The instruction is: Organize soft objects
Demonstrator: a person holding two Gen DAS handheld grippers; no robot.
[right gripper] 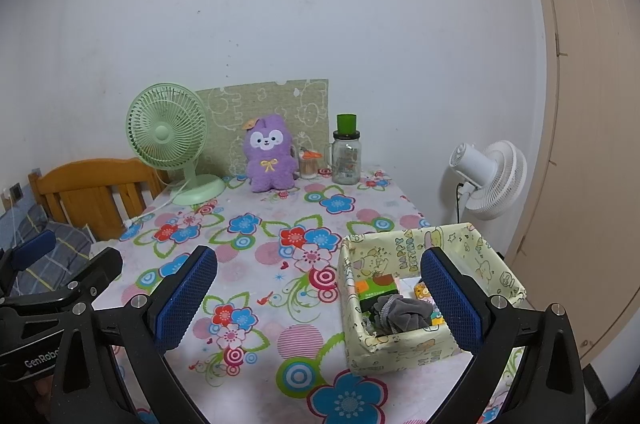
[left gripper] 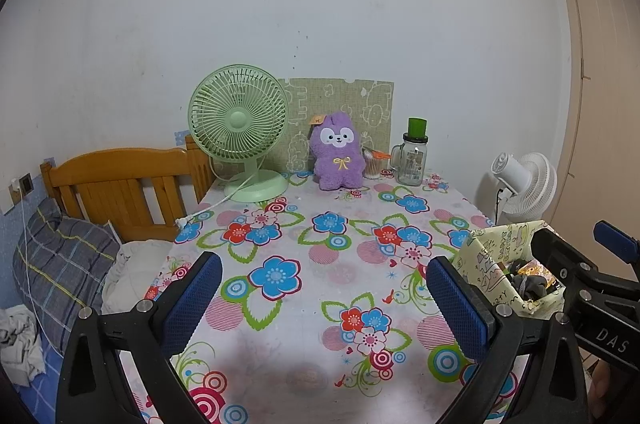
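The left gripper (left gripper: pixel 324 300) and right gripper (right gripper: pixel 320 298) gape wide, holding nothing above the floral-clothed worktop (left gripper: pixel 304 344). A fluffy purple plush toy (right gripper: pixel 269 154) stands at the back; a grey fabric piece (right gripper: pixel 400 314) lies in the pale yellow paper-covered box (right gripper: pixel 404 352).

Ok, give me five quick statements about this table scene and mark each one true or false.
1. The purple plush toy stands upright at the far end of the table. True.
2. The plush toy is already inside the box. False: it stands on the table, far from the box.
3. The left gripper and the right gripper are both open and hold nothing. True.
4. The green fan lies tipped over. False: it stands upright on its base.
5. A grey cloth item lies in the box. True.
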